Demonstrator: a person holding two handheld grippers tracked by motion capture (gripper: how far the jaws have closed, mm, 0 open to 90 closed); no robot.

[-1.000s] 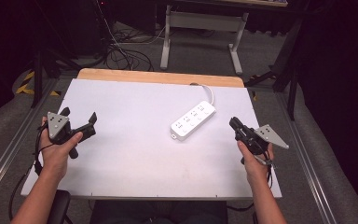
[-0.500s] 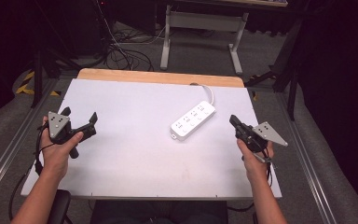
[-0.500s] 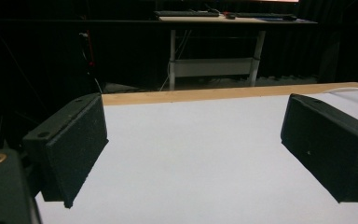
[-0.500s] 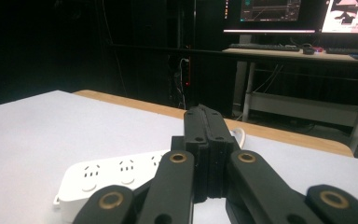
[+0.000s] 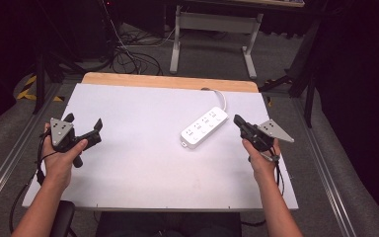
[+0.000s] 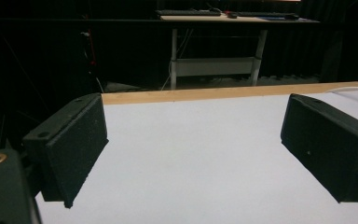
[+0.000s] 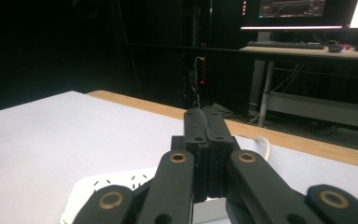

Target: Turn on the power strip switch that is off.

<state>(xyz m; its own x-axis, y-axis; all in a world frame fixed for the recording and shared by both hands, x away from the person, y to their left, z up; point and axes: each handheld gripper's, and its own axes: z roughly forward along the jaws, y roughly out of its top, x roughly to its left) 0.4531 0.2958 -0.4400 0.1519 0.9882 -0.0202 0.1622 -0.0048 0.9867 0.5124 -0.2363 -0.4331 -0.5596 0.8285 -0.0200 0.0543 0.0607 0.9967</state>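
A white power strip [image 5: 205, 127] lies at an angle right of the table's middle, and its white cable [image 5: 220, 96] runs toward the far edge. My right gripper [image 5: 237, 120] hovers just right of the strip with its tip close to the strip's far end. Its jaws are shut with nothing between them. In the right gripper view the shut right gripper [image 7: 207, 117] points over the power strip [image 7: 103, 186]. My left gripper [image 5: 84, 122] is held near the left edge, open and empty. In the left gripper view the left gripper [image 6: 200, 144] frames only bare white table [image 6: 191, 163].
The white tabletop [image 5: 143, 148] has a wooden strip [image 5: 168, 81] along its far edge and metal rails [image 5: 321, 163] at its sides. Beyond it stand a desk frame [image 5: 212, 22] and floor cables [image 5: 128, 54]. Lit monitors [image 7: 298, 9] sit on a far desk.
My right gripper has moved a little left and away from me, closer to the power strip. The left gripper has stayed where it was.
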